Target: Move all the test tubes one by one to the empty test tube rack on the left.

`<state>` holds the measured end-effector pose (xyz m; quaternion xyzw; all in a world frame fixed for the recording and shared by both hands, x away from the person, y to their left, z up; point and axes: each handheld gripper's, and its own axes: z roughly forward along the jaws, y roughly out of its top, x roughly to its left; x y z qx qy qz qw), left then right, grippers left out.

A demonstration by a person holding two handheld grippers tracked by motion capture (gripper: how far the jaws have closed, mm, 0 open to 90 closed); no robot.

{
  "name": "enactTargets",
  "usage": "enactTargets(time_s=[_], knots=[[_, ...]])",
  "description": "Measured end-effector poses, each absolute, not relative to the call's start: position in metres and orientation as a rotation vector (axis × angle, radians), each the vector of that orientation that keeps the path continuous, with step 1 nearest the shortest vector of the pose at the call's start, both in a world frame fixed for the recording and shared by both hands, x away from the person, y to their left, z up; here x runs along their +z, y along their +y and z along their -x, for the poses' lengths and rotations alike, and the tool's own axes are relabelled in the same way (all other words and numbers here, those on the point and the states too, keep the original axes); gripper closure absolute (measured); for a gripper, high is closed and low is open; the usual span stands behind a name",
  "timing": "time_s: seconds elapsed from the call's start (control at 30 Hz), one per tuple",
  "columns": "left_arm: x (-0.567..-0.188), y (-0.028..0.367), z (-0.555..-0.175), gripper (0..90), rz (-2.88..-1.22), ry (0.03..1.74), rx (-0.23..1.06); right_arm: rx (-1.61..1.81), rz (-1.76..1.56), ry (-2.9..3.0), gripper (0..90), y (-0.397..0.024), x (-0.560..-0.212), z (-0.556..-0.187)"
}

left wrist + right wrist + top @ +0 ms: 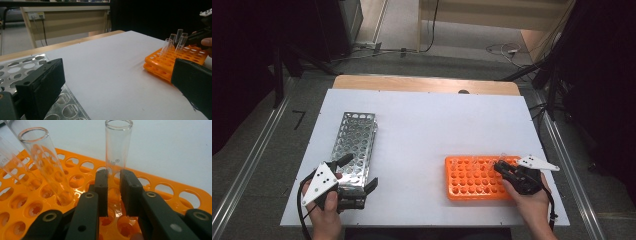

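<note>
An orange test tube rack [472,186] lies on the white table at the near right. My right gripper [498,167] reaches into its right end. In the right gripper view the pads [102,187] press on both sides of an upright clear glass tube [118,145] standing in a rack hole, so this gripper [114,177] is shut on it. A second tube [42,152] leans in the rack [175,192] to the left. My left gripper [361,171] is open at the near end of a metal rack [354,135]. One jaw lies over that rack [22,65] and the other over bare table.
The white sheet [427,125] covers a wooden table [422,82], with free room between the two racks. Several glass tubes [181,41] stand at the right end of the orange rack [162,65]. The floor, cables and dark equipment lie beyond the far edge.
</note>
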<state>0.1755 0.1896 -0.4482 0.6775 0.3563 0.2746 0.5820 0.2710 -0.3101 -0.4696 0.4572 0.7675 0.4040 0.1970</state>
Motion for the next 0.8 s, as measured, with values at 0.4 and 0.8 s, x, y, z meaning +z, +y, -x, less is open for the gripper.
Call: enactTargets(time_s=[0.4, 0.8], knots=[[-0.444, 0.178, -0.175, 0.0, -1.581, 0.783, 0.584, 1.279, -1.237, 2.102, 74.4, -0.322, -0.448, -0.266], [-0.434, 0.165, -0.172, 0.0, -1.592, 0.736, 0.509, 1.315, -1.145, 2.137, 74.5, -0.325, -0.417, -0.242]])
